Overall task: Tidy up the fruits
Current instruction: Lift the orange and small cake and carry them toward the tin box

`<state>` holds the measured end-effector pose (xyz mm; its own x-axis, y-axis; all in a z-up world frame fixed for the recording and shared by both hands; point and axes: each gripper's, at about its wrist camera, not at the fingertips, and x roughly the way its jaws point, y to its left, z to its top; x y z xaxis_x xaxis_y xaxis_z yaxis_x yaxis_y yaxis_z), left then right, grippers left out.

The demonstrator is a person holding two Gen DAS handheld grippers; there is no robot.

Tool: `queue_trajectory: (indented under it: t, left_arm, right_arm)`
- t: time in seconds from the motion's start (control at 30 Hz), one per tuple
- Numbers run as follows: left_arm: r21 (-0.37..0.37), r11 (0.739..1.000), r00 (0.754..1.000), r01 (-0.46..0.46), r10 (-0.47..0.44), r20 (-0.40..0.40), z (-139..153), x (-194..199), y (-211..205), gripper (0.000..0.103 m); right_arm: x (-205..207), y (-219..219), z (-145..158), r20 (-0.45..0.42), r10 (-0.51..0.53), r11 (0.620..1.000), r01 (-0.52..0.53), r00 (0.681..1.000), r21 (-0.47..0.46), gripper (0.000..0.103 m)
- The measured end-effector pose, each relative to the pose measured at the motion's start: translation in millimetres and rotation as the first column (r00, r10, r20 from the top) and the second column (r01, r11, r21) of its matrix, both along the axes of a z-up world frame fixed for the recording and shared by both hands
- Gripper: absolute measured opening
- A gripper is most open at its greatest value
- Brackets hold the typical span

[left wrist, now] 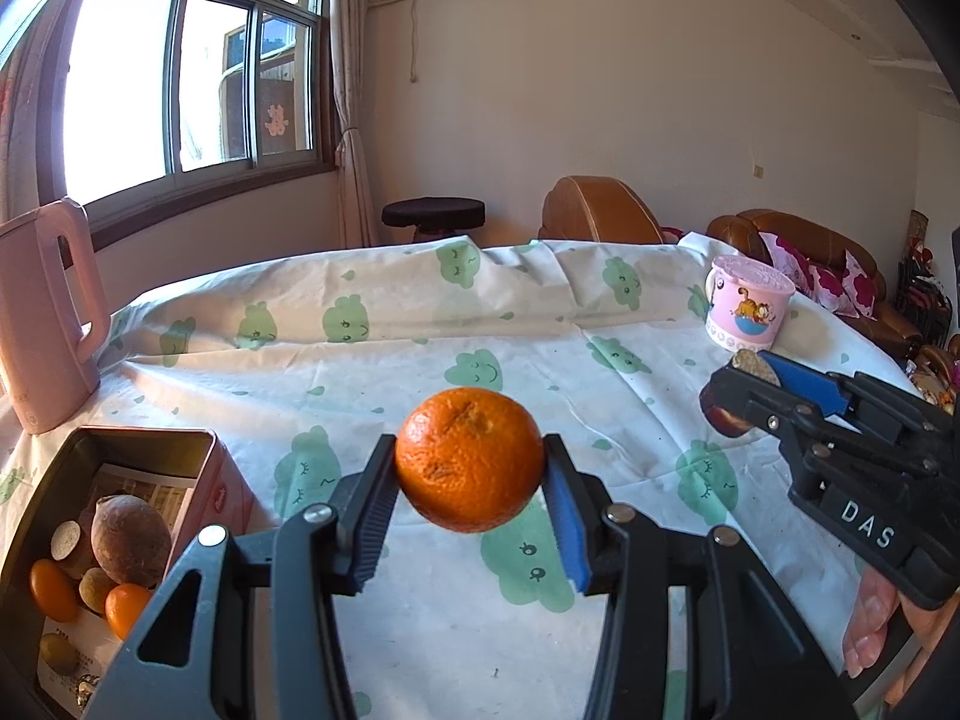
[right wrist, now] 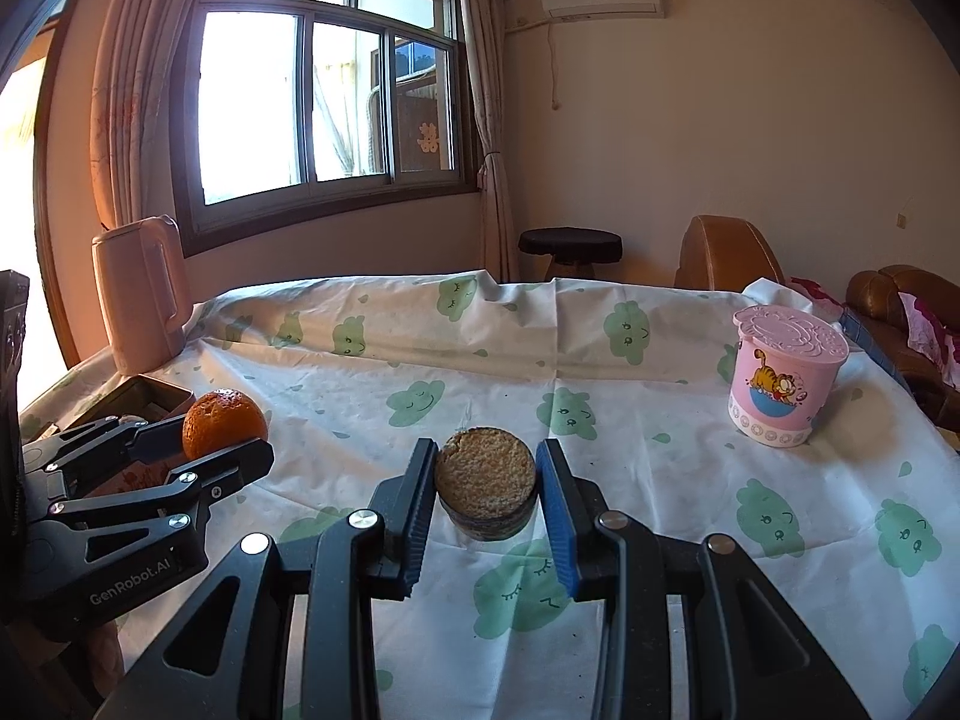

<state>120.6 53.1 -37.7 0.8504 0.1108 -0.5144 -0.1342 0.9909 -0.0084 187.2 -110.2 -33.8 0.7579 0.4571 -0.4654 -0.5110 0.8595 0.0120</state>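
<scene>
- Tangerine (left wrist: pixel 470 459) is hanging clamped between the left gripper's (left wrist: pixel 470 480) pads, lifted above the cloud-print tablecloth (left wrist: pixel 372 372), just right of the pink tin (left wrist: pixel 198 468).
- Pink tin is holding several fruits (left wrist: pixel 129 531) on printed paper, with a pink kettle (left wrist: pixel 45 312) standing behind it.
- Right gripper (right wrist: pixel 486 492) is squeezing a round brown cut-topped fruit (right wrist: pixel 485 477), well right of the tin, nearer the cartoon cup (right wrist: pixel 783 375).
</scene>
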Motion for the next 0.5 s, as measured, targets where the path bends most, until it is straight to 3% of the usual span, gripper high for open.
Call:
queue_trajectory:
  t: [0.5]
  left_arm:
    - [0.031,0.999,0.999,-0.013,0.012,0.053,4.7,-10.2,-4.1,0.049]
  right_arm:
    - [-9.7,-4.3,4.2,0.056,-0.022,1.000,0.021,0.998,0.017,0.036]
